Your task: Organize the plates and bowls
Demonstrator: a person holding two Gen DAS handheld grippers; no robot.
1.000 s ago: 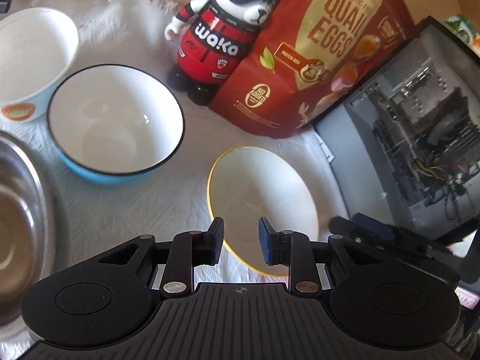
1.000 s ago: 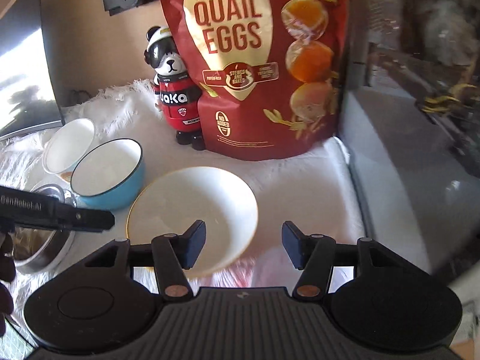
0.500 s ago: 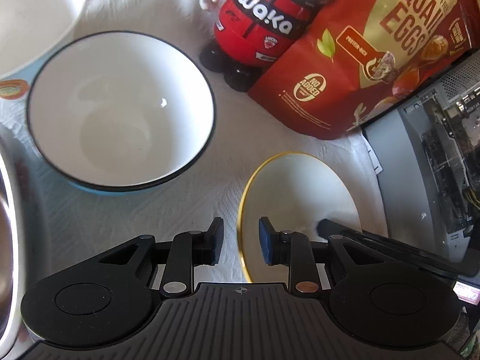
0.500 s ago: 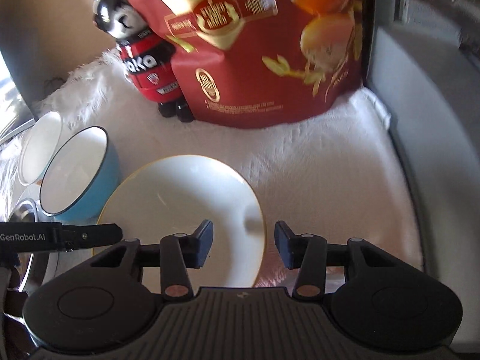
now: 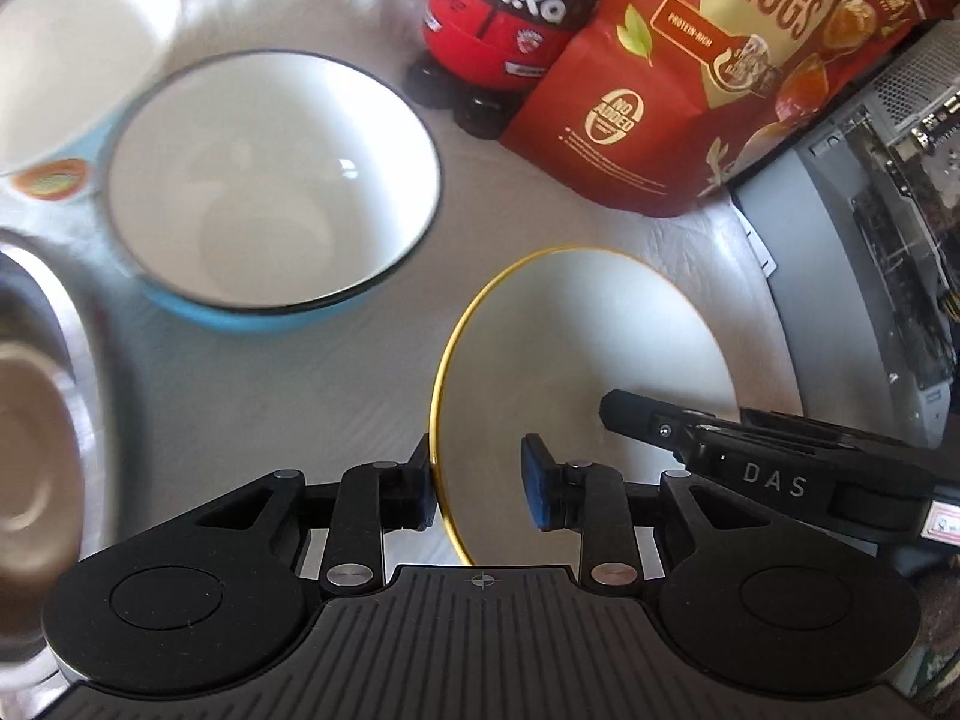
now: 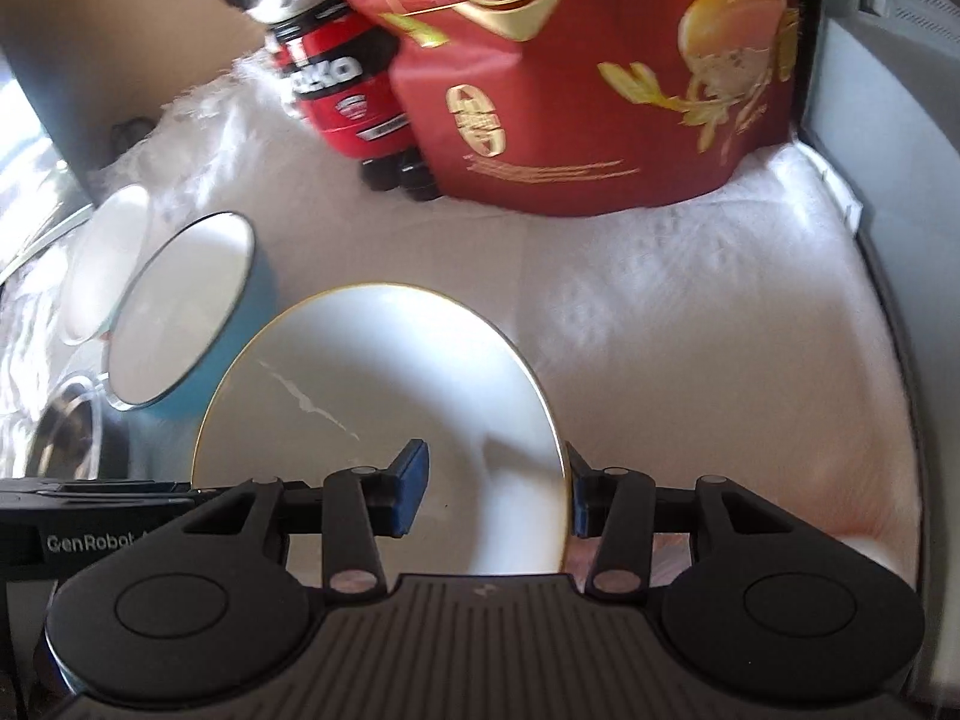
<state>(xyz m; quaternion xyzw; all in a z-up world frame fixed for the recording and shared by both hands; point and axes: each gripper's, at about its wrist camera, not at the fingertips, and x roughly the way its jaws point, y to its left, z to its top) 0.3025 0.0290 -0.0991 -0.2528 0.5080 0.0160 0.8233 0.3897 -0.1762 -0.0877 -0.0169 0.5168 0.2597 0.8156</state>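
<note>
A white plate with a gold rim (image 5: 600, 348) (image 6: 384, 372) lies on the white cloth. My left gripper (image 5: 478, 492) straddles the plate's left rim, one pad outside and one over the plate. Its jaws are opening and do not press on the rim. My right gripper (image 6: 495, 492) straddles the right rim, open, with its outer pad close against the edge. One of its fingers (image 5: 636, 414) shows over the plate. Left of the plate stand a blue bowl (image 5: 270, 180) (image 6: 180, 306), a white bowl (image 5: 78, 54) (image 6: 114, 252) and a steel bowl (image 5: 36, 420) (image 6: 66, 438).
A red quail-egg bag (image 5: 720, 90) (image 6: 600, 90) and a red bear figure (image 5: 510, 30) (image 6: 336, 78) stand behind the plate. A computer case (image 5: 870, 240) walls off the right side. Bare cloth (image 6: 690, 330) lies right of the plate.
Both grippers have come down and closer to the plate. The left jaws have widened around its left rim. The right jaws have narrowed, and the right rim now sits between them.
</note>
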